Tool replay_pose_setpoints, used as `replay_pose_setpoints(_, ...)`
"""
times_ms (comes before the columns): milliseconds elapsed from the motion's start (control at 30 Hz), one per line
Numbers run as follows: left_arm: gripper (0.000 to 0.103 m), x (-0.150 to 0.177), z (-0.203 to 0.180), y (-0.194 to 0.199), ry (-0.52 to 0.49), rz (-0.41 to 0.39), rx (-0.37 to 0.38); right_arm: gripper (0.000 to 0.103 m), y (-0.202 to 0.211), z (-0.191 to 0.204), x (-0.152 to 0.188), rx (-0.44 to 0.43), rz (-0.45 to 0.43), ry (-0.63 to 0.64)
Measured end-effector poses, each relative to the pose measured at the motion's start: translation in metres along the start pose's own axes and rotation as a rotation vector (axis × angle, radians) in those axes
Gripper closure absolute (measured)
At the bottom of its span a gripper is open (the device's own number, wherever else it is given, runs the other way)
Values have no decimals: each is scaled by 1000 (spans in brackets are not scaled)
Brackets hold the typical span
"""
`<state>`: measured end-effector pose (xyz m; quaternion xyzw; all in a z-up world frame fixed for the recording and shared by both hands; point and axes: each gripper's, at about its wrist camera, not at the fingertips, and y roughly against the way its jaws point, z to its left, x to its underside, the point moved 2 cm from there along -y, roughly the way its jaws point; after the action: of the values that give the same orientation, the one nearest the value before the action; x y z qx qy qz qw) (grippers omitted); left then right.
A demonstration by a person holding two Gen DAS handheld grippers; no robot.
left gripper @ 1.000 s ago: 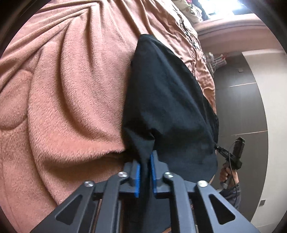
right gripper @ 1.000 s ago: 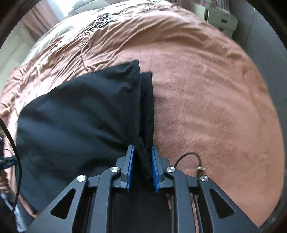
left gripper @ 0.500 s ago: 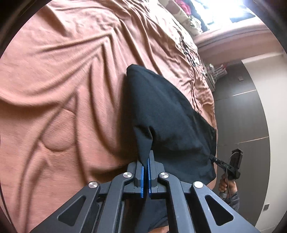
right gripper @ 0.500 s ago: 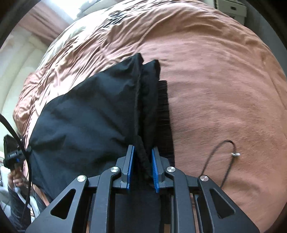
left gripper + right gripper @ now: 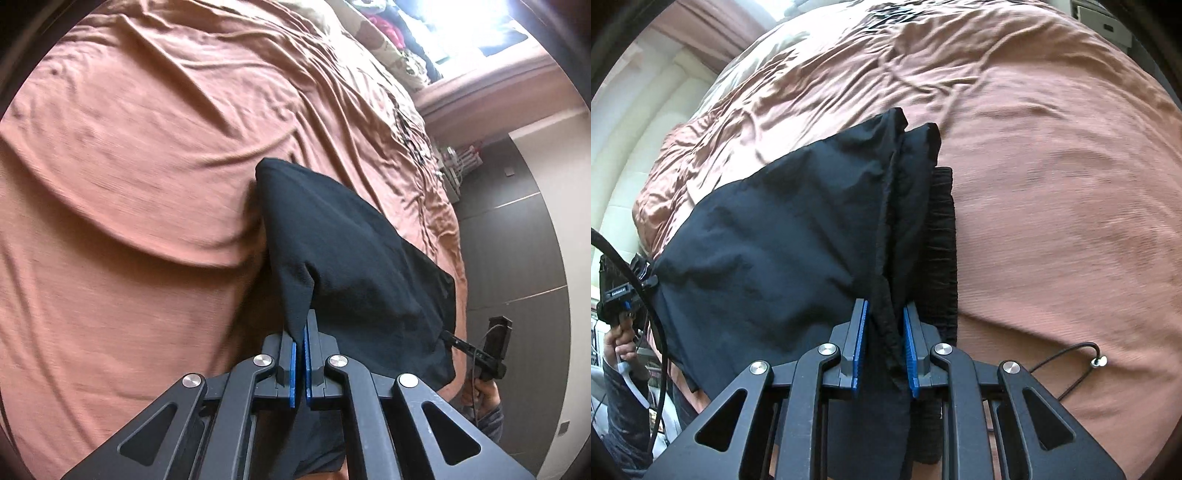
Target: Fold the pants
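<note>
Black pants [image 5: 354,258] hang stretched between my two grippers above a pinkish-brown bed cover [image 5: 140,192]. My left gripper [image 5: 301,332] is shut on a thin corner of the black fabric, blue pads pressed together. In the right wrist view the pants [image 5: 783,236] spread to the left, and my right gripper [image 5: 884,325] is shut on a thick bunch of folded layers. The ribbed elastic waistband [image 5: 942,236] shows just right of that grip. A black drawstring [image 5: 1071,365] with a metal tip dangles over the cover.
The other gripper and the hand holding it appear at each view's edge: right one [image 5: 491,354], left one [image 5: 617,295]. Wrinkled bedding fills most of both views. A dark floor [image 5: 517,236] lies beside the bed, with white furniture [image 5: 1108,22] beyond it.
Both grippers have lifted the pants and pulled back from the bed, so more cover shows. The waistband and drawstring came into the right wrist view. The left pads closed fully on the fabric.
</note>
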<state>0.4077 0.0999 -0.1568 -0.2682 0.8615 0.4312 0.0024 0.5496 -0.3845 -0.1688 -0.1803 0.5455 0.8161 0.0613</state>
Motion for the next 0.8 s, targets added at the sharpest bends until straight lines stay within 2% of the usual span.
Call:
replay_pose_setpoints(333,100,-10,44,41,14,-35,-32,88,-42,50,-2,-7,11,16)
replay_pose_setpoints(633,100,-14,73,68,27,-55,-63,89,-62,83,1,-36,18,22)
replay_pose_setpoints(700,100,-14,82,70,45,-55,-60,89,-66,89,2,-43,18,27)
replay_pose_setpoints(800,98,-9,95,61,86,-24,-56,89,-70,92,2,-5,3,24)
